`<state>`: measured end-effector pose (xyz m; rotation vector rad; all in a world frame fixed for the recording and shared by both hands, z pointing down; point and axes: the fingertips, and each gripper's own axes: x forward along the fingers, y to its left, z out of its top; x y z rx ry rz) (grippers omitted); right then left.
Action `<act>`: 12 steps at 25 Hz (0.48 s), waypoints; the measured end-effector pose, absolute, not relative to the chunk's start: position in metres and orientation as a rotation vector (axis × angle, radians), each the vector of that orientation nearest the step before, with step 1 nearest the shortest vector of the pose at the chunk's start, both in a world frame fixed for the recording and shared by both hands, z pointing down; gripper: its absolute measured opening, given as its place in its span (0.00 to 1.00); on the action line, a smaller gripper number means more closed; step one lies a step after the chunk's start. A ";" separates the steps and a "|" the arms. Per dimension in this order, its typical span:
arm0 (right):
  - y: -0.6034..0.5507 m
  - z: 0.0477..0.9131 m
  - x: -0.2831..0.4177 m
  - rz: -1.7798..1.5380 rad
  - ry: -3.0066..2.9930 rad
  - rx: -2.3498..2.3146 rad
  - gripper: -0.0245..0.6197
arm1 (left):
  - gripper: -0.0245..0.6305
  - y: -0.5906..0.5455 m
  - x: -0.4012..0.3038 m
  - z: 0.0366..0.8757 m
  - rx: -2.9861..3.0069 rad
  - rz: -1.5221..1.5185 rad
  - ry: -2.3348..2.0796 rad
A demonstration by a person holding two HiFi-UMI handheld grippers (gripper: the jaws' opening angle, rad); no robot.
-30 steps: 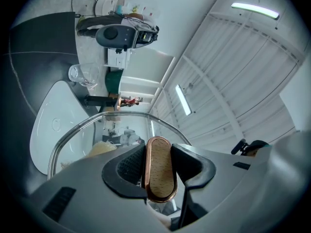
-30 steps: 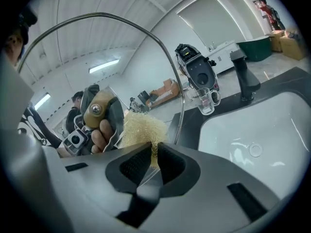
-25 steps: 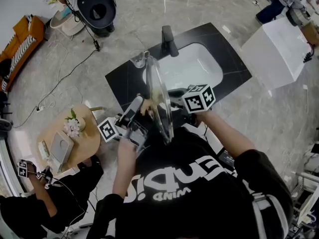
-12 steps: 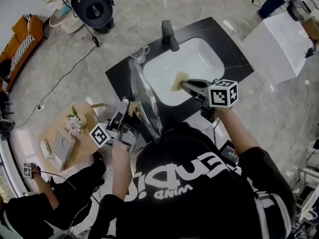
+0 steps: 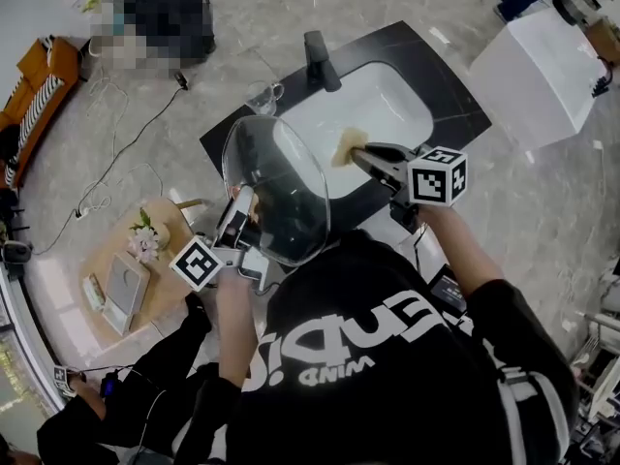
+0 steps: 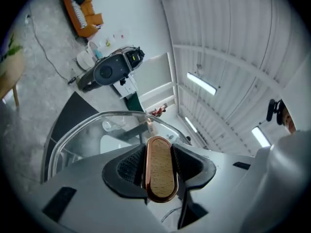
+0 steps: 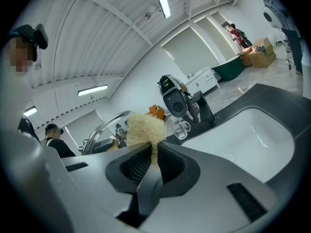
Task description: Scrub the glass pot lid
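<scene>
The glass pot lid [image 5: 276, 187] is held up on edge over the counter's front, its broad face tilted toward the head view. My left gripper [image 5: 248, 213] is shut on the lid's oval wooden handle [image 6: 160, 171], a pad pressing each side; the glass rim [image 6: 97, 118] curves beyond it. My right gripper [image 5: 360, 153] is over the white sink [image 5: 387, 114], shut on a tuft of pale loofah scrubber [image 5: 346, 144], which fans out above the jaws [image 7: 144, 128]. The scrubber is clear of the lid, to its right. In the right gripper view the lid's edge [image 7: 104, 125] shows at left.
A black faucet [image 5: 318, 61] stands at the sink's back and a glass mug [image 5: 263, 95] sits on the dark counter [image 5: 228, 139] beside it. A small round table [image 5: 145, 260] with flowers is at lower left. A person crouches at bottom left.
The lid has rolled from edge-on to showing its broad face and dropped slightly left. The right gripper with the scrubber has pulled away from the lid, rightward over the sink.
</scene>
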<state>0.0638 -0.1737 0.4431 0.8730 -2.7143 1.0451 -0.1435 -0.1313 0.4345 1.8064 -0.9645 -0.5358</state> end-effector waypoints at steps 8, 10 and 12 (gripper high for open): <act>-0.171 0.445 0.072 1.042 -2.704 0.917 0.10 | 0.31 -0.134 -0.144 0.441 1.944 -0.178 -1.184; -0.172 0.445 0.072 1.040 -2.704 0.923 0.10 | 0.31 -0.137 -0.147 0.448 1.939 -0.137 -1.199; -0.173 0.444 0.074 1.041 -2.708 0.931 0.10 | 0.31 -0.141 -0.148 0.458 1.934 -0.100 -1.206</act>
